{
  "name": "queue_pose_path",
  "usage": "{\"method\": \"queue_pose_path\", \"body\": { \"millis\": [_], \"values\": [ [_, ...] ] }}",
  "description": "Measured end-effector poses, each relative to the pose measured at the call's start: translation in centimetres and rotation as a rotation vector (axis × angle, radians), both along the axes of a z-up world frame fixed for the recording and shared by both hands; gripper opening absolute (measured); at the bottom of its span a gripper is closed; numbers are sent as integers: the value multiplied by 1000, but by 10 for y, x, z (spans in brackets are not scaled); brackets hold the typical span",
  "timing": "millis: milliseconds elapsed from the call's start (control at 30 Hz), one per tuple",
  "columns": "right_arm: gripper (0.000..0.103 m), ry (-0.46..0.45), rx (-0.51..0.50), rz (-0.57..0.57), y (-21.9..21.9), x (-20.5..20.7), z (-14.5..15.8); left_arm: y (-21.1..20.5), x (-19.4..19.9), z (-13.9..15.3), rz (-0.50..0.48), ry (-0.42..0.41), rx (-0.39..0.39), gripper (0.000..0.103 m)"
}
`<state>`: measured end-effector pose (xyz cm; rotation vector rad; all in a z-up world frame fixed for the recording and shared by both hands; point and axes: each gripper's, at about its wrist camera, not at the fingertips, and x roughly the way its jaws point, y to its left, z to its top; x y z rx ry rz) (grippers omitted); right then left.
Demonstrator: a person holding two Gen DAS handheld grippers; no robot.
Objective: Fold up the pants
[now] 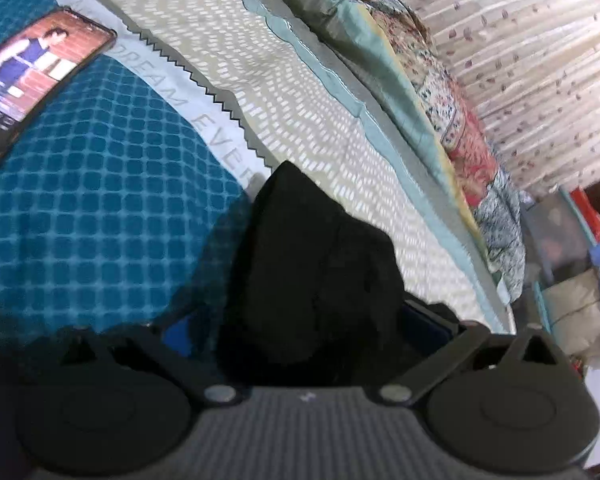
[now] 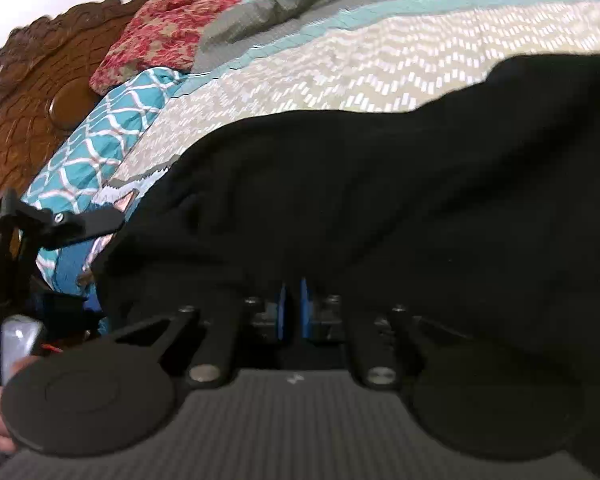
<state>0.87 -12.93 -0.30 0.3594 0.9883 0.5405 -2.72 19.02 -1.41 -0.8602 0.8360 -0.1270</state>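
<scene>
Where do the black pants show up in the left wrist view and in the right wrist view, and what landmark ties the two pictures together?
Left wrist view: the black pants rise as a dark peak at lower centre, just ahead of the tool.
Right wrist view: they fill the centre and right, draped over the tool.
Shared landmark: the beige chevron-patterned bedcover with its teal border, behind the pants in both views.

Both grippers are matte black plastic, the left gripper (image 1: pixel 304 320) and right gripper (image 2: pixel 293 308) each with blue finger pads, two big round discs, silver pivot screws and a ribbed grey body underneath.
</scene>
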Motion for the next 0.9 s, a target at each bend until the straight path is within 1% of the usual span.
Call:
{"method": "queue_pose_path", "body": {
  "millis": [33,67,133,167,233,300,333,367,400,433,467,500,567,633,733,800,833,900],
  "values": [
    [9,13,13,-5,-4,0,0,0,5,-3,6,6,-2,101],
    [9,19,28,-10,-4,1,-1,-2,7,-4,7,4,10,91],
    [8,26,63,-25,-11,-2,-4,-8,7,-2,-3,2,69,76],
    [8,27,72,-27,-12,-4,-5,-9,7,-1,-5,2,89,73],
    [8,27,82,-23,-15,-6,-5,-4,2,-1,-8,-5,84,71],
    [8,26,87,-23,-13,-7,-6,2,1,-3,0,-2,50,72],
    [8,24,90,-22,-13,-8,-6,5,0,-4,4,4,31,75],
    [8,23,93,-21,-12,-7,-7,9,-3,-4,6,10,8,81],
    [8,24,99,-20,-13,-5,-8,11,-5,-4,6,13,-8,85],
    [8,27,105,-22,-14,-5,-9,13,-8,-2,2,20,-27,94],
    [8,31,112,-24,-15,-5,-10,13,-11,0,1,29,-38,100],
    [8,33,118,-25,-16,-5,-10,14,-15,2,5,37,-47,102],
    [8,39,130,-26,-20,-5,-12,12,-27,4,11,50,-66,103],
    [8,46,143,-34,-22,-6,-13,7,-30,2,8,51,-57,103],
    [8,54,152,-43,-20,-4,-14,1,-20,-2,19,56,-36,103],
    [8,55,150,-44,-18,-5,-13,-5,-9,-2,15,36,-19,102],
    [8,54,148,-43,-18,-5,-12,-8,-1,-1,8,26,-10,100],
    [8,52,146,-41,-20,-6,-12,-12,12,-1,5,21,15,65]
  ]
}}
